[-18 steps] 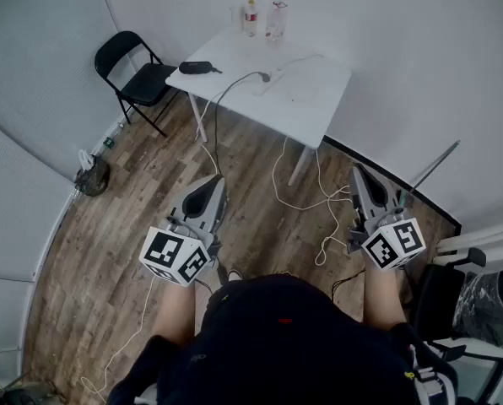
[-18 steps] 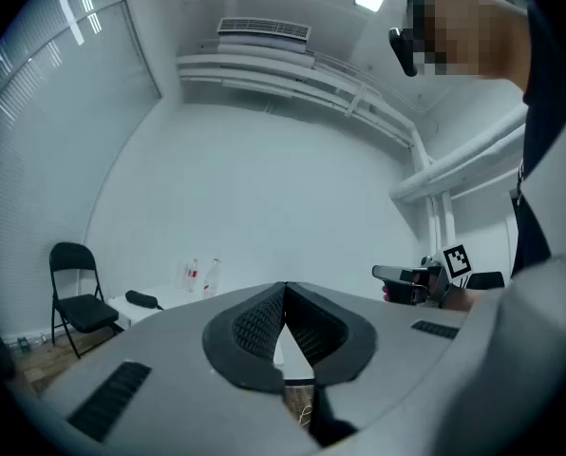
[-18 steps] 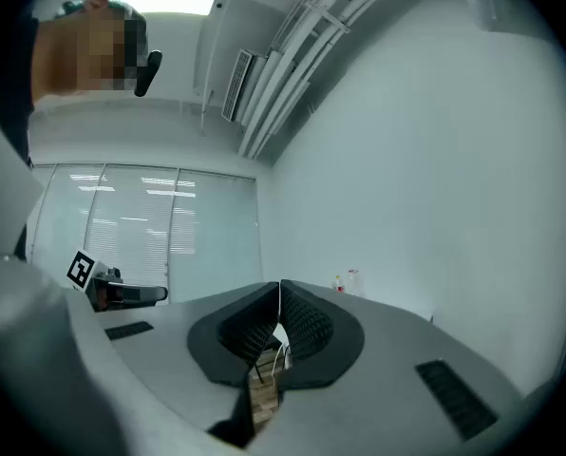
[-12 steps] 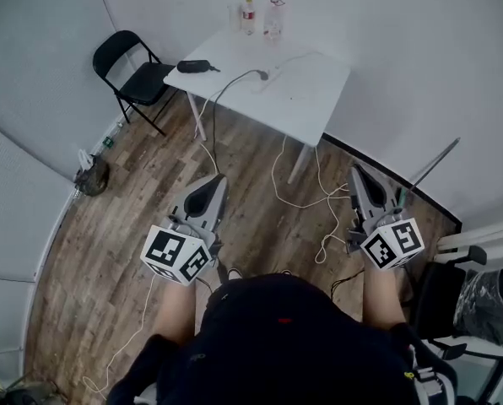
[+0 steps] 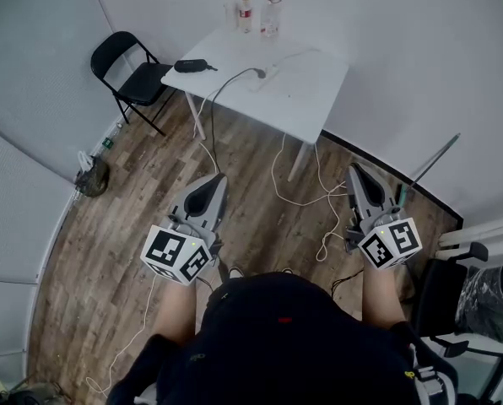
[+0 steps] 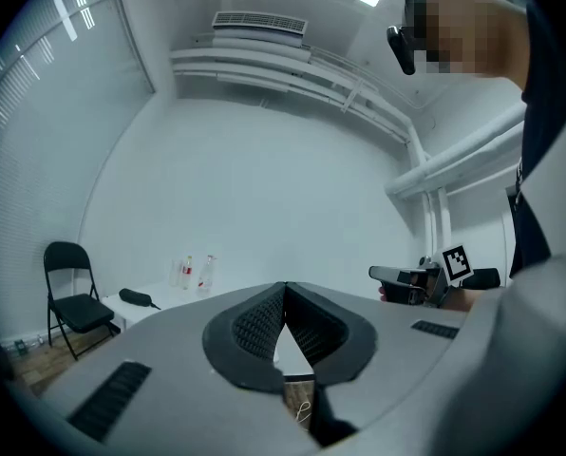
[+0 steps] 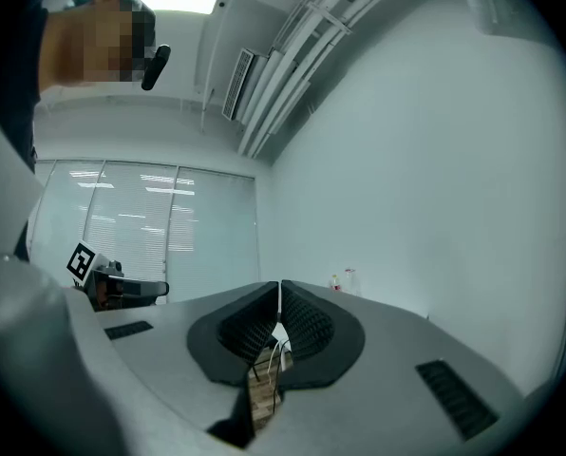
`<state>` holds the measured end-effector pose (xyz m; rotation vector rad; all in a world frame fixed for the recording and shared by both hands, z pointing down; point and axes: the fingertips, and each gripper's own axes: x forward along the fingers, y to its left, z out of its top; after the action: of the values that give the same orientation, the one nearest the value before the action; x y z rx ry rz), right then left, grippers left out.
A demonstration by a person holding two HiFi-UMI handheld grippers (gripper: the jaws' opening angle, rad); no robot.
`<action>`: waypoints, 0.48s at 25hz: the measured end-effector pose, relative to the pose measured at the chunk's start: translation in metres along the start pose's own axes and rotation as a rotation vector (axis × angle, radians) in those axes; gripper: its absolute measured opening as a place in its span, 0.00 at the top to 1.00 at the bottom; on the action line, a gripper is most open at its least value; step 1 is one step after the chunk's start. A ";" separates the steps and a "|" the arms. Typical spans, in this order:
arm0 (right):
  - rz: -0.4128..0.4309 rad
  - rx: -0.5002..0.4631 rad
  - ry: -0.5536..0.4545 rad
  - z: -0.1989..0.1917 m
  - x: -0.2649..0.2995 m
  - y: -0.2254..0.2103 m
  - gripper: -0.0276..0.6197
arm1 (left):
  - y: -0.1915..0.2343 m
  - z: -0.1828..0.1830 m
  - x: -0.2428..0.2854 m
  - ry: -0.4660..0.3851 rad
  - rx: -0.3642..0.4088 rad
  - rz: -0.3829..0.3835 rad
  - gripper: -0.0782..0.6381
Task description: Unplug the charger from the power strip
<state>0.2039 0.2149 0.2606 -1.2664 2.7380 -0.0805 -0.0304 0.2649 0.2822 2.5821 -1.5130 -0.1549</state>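
Observation:
A white table (image 5: 306, 91) stands far ahead by the wall. On it lies a white power strip (image 5: 271, 73) with a dark plug (image 5: 259, 72) in it, and a black cable runs off the table's near edge. Both grippers are held level near my body, well short of the table. The left gripper (image 5: 219, 178) is shut with nothing between its jaws, as its own view shows (image 6: 284, 287). Likewise shut and empty is the right gripper (image 5: 352, 169), whose jaws meet at the tip (image 7: 279, 285).
A black oblong object (image 5: 192, 66) and two bottles (image 5: 258, 15) sit on the table. A black folding chair (image 5: 131, 72) stands to its left. White cables (image 5: 306, 194) lie on the wooden floor ahead. More chairs (image 5: 475, 298) crowd the right side.
The table has drifted slightly up and left in the head view. Both grippers stay shut and keep their places in front of me.

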 end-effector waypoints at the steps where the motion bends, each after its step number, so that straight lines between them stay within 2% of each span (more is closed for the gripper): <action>1: 0.002 0.002 0.004 -0.001 0.001 0.000 0.92 | 0.000 0.000 0.000 0.000 0.000 0.001 0.86; 6: 0.003 0.022 0.027 -0.009 0.006 0.001 0.92 | 0.002 -0.002 -0.003 0.008 -0.004 0.010 0.86; 12: -0.074 0.061 0.037 -0.017 0.014 -0.006 0.92 | 0.018 -0.003 -0.013 0.024 -0.015 0.022 0.86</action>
<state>0.1972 0.2005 0.2763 -1.3634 2.6970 -0.1943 -0.0514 0.2674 0.2887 2.5454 -1.5254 -0.1327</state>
